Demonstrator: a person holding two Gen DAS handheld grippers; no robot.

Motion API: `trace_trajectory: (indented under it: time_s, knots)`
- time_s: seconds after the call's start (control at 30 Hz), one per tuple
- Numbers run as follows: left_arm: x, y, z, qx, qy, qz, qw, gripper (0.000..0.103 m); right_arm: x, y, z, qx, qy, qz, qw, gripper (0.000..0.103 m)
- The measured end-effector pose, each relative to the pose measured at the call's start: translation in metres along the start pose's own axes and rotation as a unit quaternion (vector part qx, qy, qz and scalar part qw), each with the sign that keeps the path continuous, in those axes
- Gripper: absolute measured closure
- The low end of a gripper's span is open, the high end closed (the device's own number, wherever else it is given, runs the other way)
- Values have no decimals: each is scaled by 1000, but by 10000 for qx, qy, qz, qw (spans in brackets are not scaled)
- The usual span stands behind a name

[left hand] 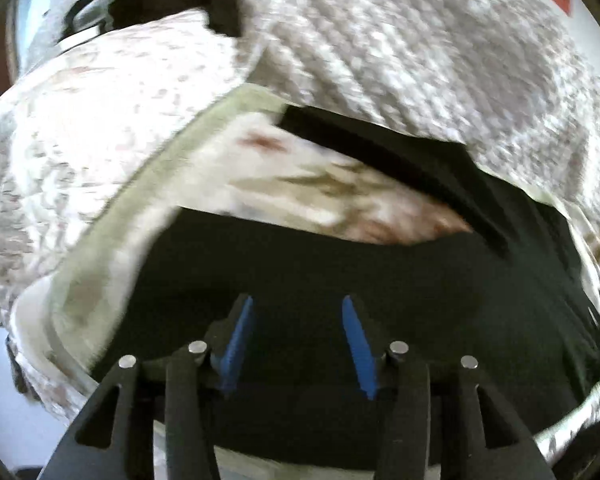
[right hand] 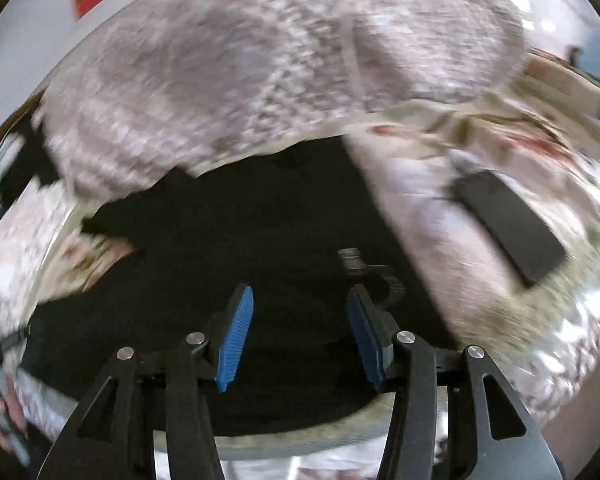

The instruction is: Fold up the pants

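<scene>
Pants: black pants (left hand: 340, 264) are lying spread on a bed, directly below and ahead of both grippers; in the right wrist view the same dark cloth (right hand: 260, 220) is filling the middle of the frame.
Bedding: a floral sheet (left hand: 332, 184) with a pale green border is showing under the pants, and a grey-white textured blanket (left hand: 400, 52) is bunching up behind them.
Left gripper: the left gripper (left hand: 298, 308) is hovering over the black cloth with its blue pads standing apart; nothing is sitting between them.
Right gripper: the right gripper (right hand: 300, 300) is pointing down at the pants, jaws apart, with no cloth pinched between the blue pads.
Detail on pants: a small grey piece (right hand: 352, 260) is lying on the dark fabric just beyond the right-hand finger; blur is keeping me from telling what it is.
Flat dark object: a black rectangular object (right hand: 508, 220) is resting on the sheet to the right of the pants, apart from them.
Containers: nothing here is serving as one.
Sharpness: both views are smearing.
</scene>
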State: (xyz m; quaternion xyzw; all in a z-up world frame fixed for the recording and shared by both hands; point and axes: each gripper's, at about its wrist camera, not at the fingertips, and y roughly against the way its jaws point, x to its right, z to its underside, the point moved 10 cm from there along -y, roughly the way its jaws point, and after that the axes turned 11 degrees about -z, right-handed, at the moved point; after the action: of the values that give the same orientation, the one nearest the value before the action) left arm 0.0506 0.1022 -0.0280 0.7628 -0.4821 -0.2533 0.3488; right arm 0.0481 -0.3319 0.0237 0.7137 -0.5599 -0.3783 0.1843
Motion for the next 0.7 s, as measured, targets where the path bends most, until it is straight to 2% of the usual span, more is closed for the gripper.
trace_trajectory:
  time_s: [0.17, 0.27, 0.33, 0.43, 0.7]
  knots:
    - [-24, -37, 3, -506, 206, -253, 9982, 52, -16, -39, 11, -558, 189, -221, 9980, 53]
    - [-19, -34, 4, -370, 50, -365, 9986, 52, -18, -54, 21, -827, 247, -253, 9959, 53]
    - [-8, -28, 4, -296, -84, -196, 9993, 52, -21, -54, 24, -835, 310, -273, 9956, 53]
    - [7, -16, 2, -107, -290, -158, 9994, 52, -28, -53, 22, -823, 336, -349, 9954, 53]
    - [44, -4, -3, -74, -599, 213, 9980, 52, -48, -59, 13, -927, 594, -552, 9924, 53]
